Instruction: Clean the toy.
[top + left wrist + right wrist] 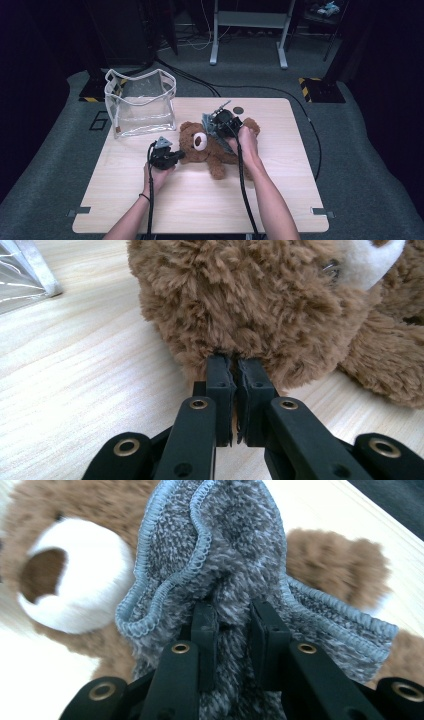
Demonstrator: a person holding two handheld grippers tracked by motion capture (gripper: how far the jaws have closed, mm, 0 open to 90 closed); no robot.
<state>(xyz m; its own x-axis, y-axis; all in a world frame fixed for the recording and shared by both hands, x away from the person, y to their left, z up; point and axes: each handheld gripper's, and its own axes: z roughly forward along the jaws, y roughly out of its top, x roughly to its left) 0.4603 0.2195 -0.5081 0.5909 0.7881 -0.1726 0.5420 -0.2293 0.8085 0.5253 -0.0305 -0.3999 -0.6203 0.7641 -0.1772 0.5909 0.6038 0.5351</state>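
Observation:
A brown teddy bear (216,151) lies on its back in the middle of the wooden table (280,200), its white muzzle (75,575) turned up. My left gripper (179,156) lies low at the bear's head, and its jaws (235,362) are shut on a tuft of the brown fur (240,300). My right gripper (214,131) hovers over the bear's chest, tilted down. It (234,612) is shut on a bunched grey knitted cloth (225,540) with a stitched edge, which hangs over the bear and hides part of its body.
A clear plastic bag (141,102) with white trim stands open at the table's back left; its corner (30,270) lies near the bear's head. A small dark disc (238,109) lies near the back edge. Cables run across the floor behind the table.

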